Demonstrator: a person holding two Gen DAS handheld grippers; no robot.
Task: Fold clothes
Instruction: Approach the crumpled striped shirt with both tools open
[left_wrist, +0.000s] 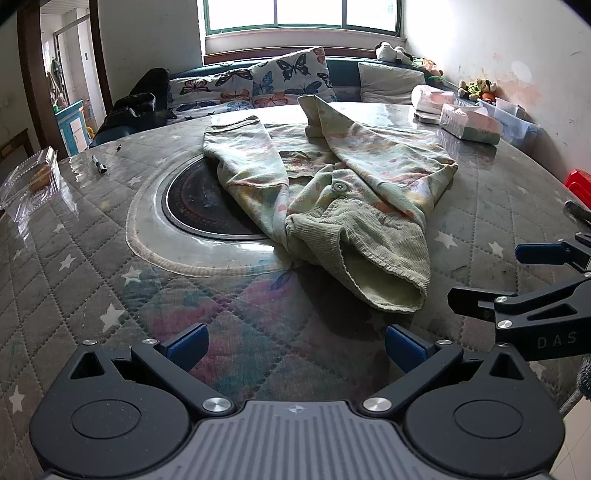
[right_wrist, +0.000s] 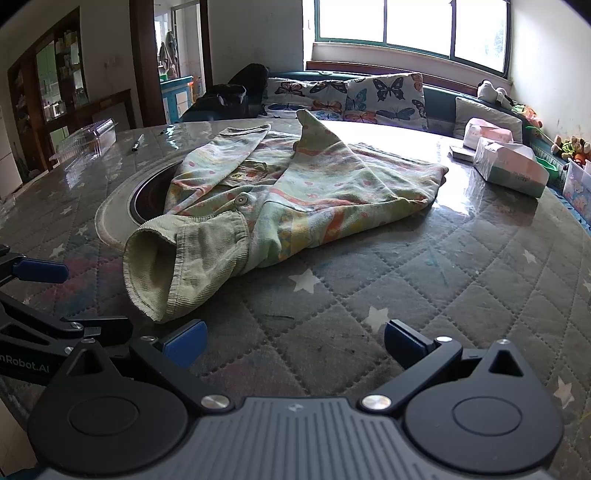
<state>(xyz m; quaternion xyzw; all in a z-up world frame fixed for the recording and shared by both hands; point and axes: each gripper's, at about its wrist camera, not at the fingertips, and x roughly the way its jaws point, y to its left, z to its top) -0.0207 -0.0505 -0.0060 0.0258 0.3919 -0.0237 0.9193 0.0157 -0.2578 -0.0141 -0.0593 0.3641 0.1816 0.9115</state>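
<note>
A pale green patterned jacket (left_wrist: 332, 177) with a corduroy collar lies partly folded on the round table; it also shows in the right wrist view (right_wrist: 295, 199). Its collar end (left_wrist: 373, 258) points toward me, and one sleeve (left_wrist: 251, 166) lies across the front. My left gripper (left_wrist: 293, 347) is open and empty, low over the table in front of the collar. My right gripper (right_wrist: 295, 343) is open and empty, just right of the collar (right_wrist: 184, 266). The right gripper also shows at the right edge of the left wrist view (left_wrist: 517, 280). The left gripper also shows at the left edge of the right wrist view (right_wrist: 55, 295).
The table has a quilted star cloth (left_wrist: 74, 258) under clear plastic, with a round black hotplate (left_wrist: 199, 206) partly under the jacket. A pen (left_wrist: 99, 164), a clear plastic box (left_wrist: 33, 177) and tissue packs (left_wrist: 469, 122) lie around. A sofa with butterfly cushions (left_wrist: 280, 81) stands behind.
</note>
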